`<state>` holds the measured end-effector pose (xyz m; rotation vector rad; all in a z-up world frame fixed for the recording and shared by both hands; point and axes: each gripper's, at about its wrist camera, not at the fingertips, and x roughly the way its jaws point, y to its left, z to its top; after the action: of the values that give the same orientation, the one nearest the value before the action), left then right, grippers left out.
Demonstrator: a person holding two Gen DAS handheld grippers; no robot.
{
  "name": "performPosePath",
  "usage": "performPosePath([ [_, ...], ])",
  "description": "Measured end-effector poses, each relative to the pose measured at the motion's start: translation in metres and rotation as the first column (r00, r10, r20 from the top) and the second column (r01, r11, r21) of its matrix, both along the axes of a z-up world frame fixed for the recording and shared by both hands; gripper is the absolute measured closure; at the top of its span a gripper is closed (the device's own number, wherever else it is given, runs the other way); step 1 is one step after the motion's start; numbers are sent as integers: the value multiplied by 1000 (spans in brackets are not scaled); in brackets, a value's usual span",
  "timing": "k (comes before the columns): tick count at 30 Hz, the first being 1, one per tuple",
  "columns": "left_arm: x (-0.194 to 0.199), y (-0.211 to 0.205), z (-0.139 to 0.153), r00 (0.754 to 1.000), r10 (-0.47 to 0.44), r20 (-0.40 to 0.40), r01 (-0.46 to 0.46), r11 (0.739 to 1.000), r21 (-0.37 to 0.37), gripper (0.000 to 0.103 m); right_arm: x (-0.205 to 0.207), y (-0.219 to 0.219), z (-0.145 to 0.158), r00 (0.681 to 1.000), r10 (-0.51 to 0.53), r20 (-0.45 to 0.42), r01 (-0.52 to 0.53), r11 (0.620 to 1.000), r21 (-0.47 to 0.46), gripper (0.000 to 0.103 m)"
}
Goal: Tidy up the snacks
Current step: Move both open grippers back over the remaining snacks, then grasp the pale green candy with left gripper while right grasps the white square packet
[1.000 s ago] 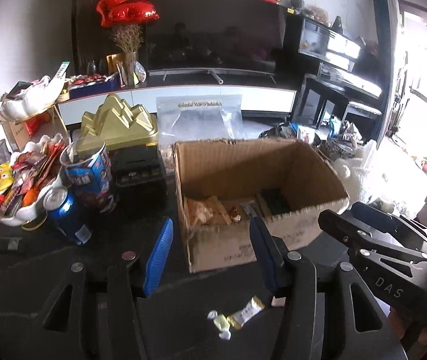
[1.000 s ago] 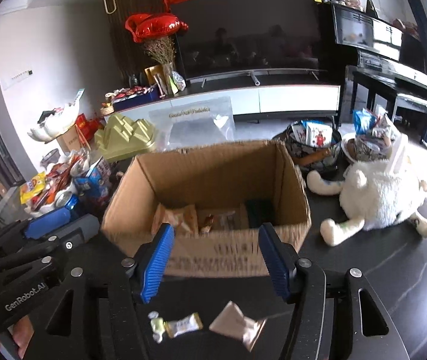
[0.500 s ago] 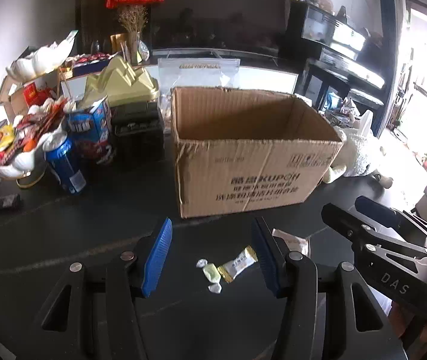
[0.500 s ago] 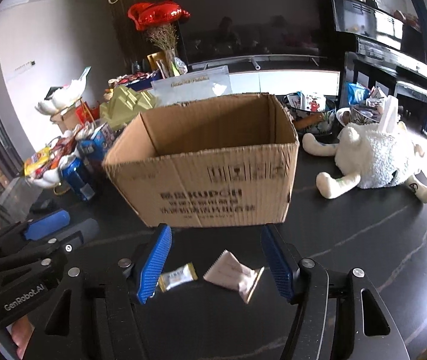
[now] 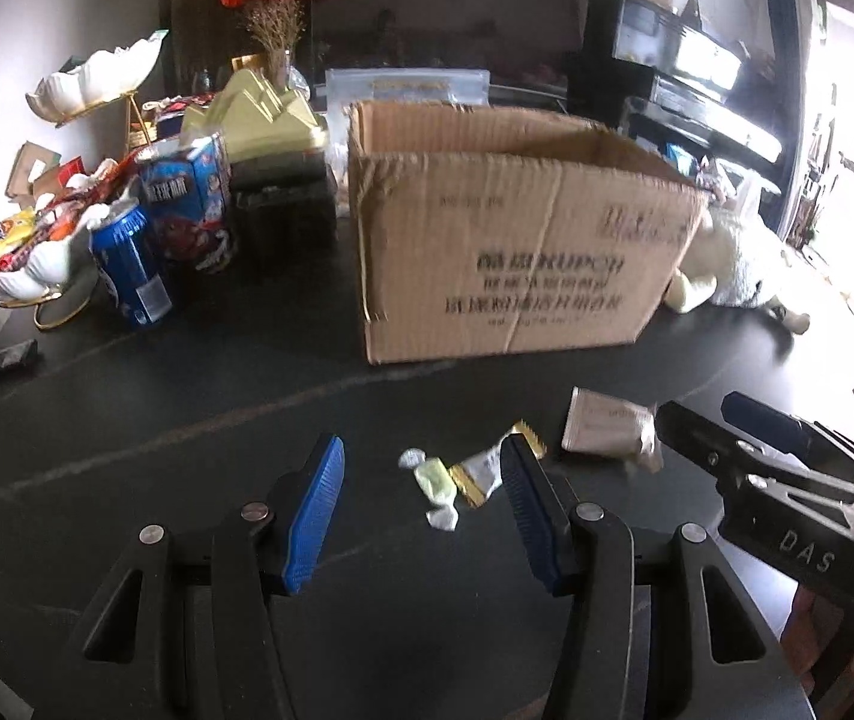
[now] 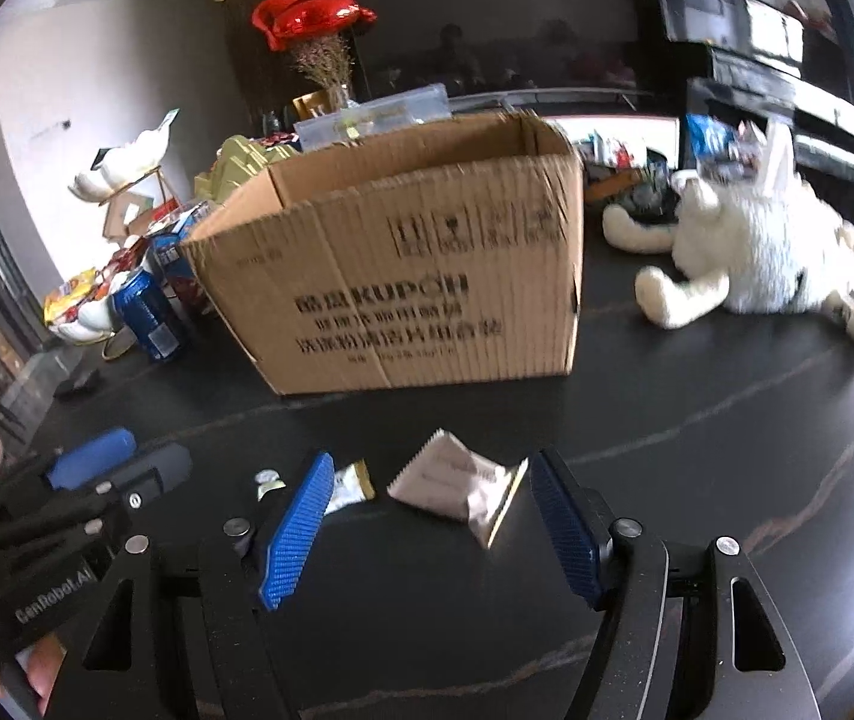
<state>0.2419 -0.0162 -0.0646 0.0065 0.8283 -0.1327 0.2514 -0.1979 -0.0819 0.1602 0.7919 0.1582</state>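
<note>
An open cardboard box (image 5: 517, 240) stands mid-table; it also shows in the right wrist view (image 6: 402, 282). My left gripper (image 5: 423, 510) is open, low over the dark table, with a pale green candy (image 5: 434, 477) and a white-and-gold snack bar (image 5: 487, 468) between its fingers. My right gripper (image 6: 433, 531) is open, with a beige snack packet (image 6: 457, 489) lying between its fingers. The packet also shows in the left wrist view (image 5: 607, 429), to the right of the bar. Neither gripper holds anything.
A blue can (image 5: 129, 267), a blue snack carton (image 5: 186, 204) and a white dish of snacks (image 5: 24, 246) stand at the left. A black box with a gold lid (image 5: 270, 138) is behind. A white plush toy (image 6: 745, 258) lies at the right.
Both grippers have dropped from above the box to just over the table in front of it. The candy and bar now lie between the left fingers, the packet between the right fingers.
</note>
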Motion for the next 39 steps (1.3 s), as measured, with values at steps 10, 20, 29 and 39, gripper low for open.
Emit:
performPosePath([
  [10,5,-1,-37,997,-4,-73,3,1000,-9,52,4,1,-30,999,-1,-48,0,1000,-26,34],
  [20,19,-1,-55,994,-11,-104,6,999,-43,62,12,1,-49,996,8,-84,-11,999,-40,34],
  [29,30,-4,-64,992,-20,-121,12,997,-71,70,17,0,-53,996,4,-92,-8,999,-42,34],
  [39,35,0,-71,992,-19,-125,7,995,-96,81,23,0,-57,994,7,-106,-10,999,-32,34],
])
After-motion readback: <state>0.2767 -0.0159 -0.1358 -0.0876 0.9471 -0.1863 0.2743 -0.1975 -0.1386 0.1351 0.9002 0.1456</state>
